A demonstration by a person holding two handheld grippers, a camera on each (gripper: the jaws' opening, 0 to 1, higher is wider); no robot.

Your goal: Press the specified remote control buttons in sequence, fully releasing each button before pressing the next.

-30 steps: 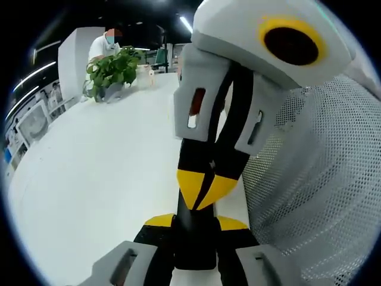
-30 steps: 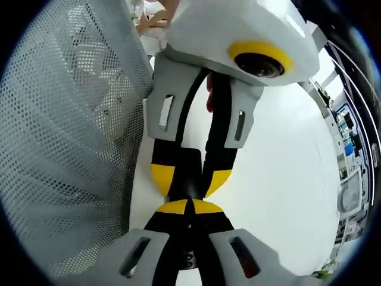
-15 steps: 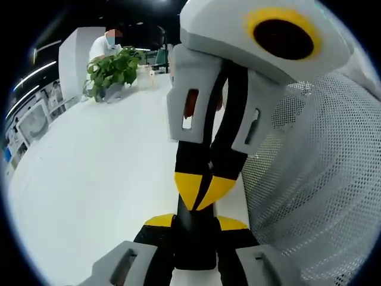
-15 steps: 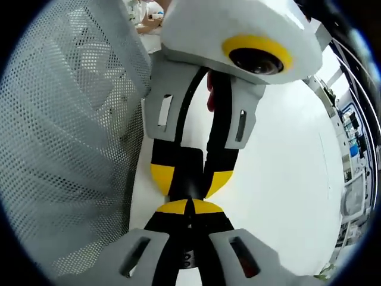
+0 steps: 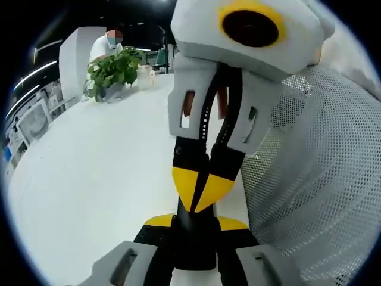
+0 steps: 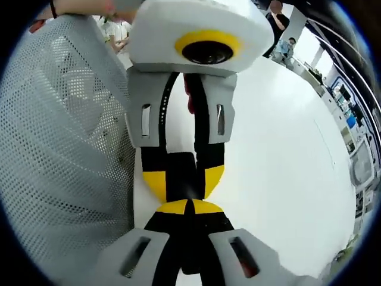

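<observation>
Left gripper (image 5: 195, 223) jaws clamped on black remote (image 5: 193, 250), held over white table (image 5: 89, 179). Right gripper (image 5: 200, 192) jaws closed together, empty, yellow tips touching remote's upper end. Mesh chair back (image 5: 315, 179) just beside both. Plant (image 5: 110, 70) at table's far end, person behind it.

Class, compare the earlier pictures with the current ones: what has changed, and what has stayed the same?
In the left gripper view, the right gripper has tilted, its lens box shifting left; the right gripper view has turned likewise. Unchanged: both grippers meet tip to tip on the remote control, by the mesh basket.
</observation>
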